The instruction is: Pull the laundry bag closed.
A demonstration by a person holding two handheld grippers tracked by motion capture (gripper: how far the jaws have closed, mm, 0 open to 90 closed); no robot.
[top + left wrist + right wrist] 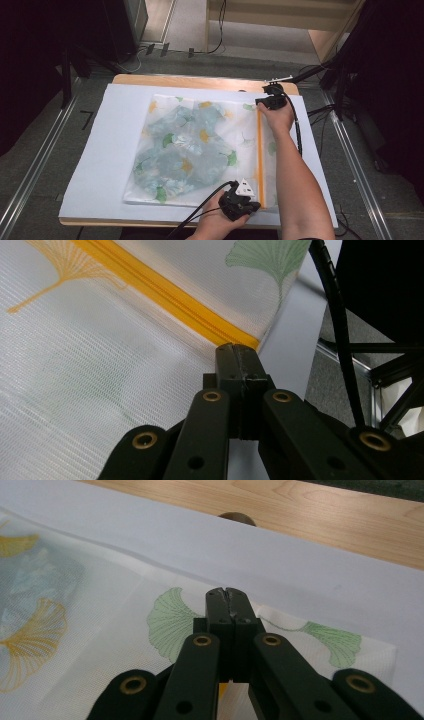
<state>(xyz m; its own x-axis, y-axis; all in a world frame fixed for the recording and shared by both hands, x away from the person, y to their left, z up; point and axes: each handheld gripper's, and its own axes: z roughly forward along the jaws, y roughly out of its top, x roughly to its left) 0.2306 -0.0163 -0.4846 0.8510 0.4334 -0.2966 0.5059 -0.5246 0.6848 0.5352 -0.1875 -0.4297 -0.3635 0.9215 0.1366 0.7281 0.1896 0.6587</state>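
Two hand-held grippers work a mesh bag [200, 150] that lies flat on a white sheet [110, 150] covering the desk [200, 81]. The bag is printed with ginkgo leaves and holds folded fabric; its orange zipper [259, 155] runs along the bag's right side, from the far edge to the near one.

The left hand-held gripper [246, 202] sits at the near end of the zipper. In the left gripper view its jaws are pressed together right at the zipper's end [235, 337], near the bag's corner; they seem clenched on the end of the tape or the slider, but the jaws hide which. The right hand-held gripper [272, 101] is at the far end, jaws closed in the right gripper view [229, 592] on the bag's mesh, with orange showing just beneath them.

My judgement: both ends of the zipper are pinned, so the gripping is done, while the pull along the track looks to remain. Whether the zipper is open or shut I cannot tell from these pictures.

Room is good on the left, where bare sheet stretches well past the bag. On the right, the bag's edge lies near the sheet's edge, and the near corner lies close to the desk's front edge, so the left gripper has little margin there.
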